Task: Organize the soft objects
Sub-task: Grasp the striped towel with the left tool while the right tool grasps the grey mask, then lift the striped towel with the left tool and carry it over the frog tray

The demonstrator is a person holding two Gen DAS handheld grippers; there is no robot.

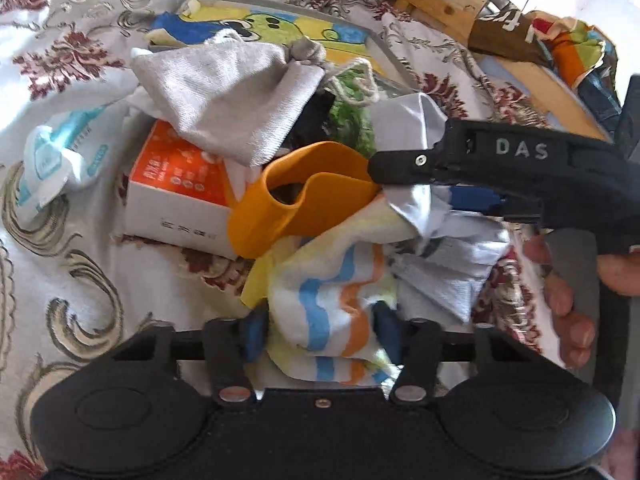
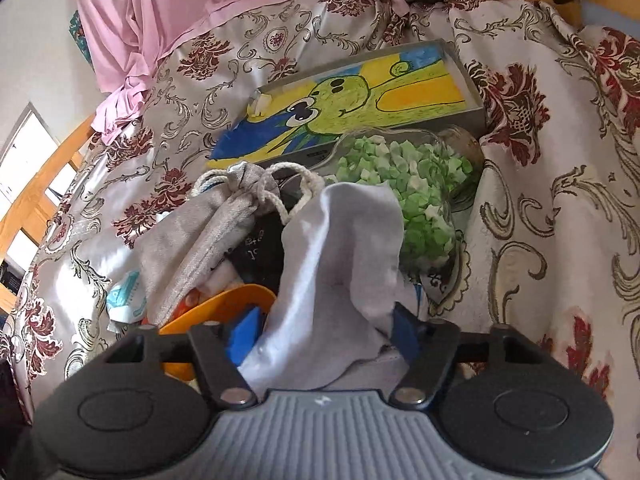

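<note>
the grey drawstring pouch (image 1: 228, 92) is covering the top edge of the orange and white box (image 1: 180, 196) and part of the cartoon picture box (image 1: 248, 24). the small print on the orange and white box is staying too blurred to read. the pale grey cloth (image 2: 340, 264) is hiding the near side of the jar of green pieces (image 2: 404, 176). the frame edge is cutting off the person's hand (image 1: 576, 292).

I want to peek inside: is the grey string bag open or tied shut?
Shut. The grey drawstring bag has its neck bunched tight, with the white cord looped around it. What is inside cannot be seen.
</note>
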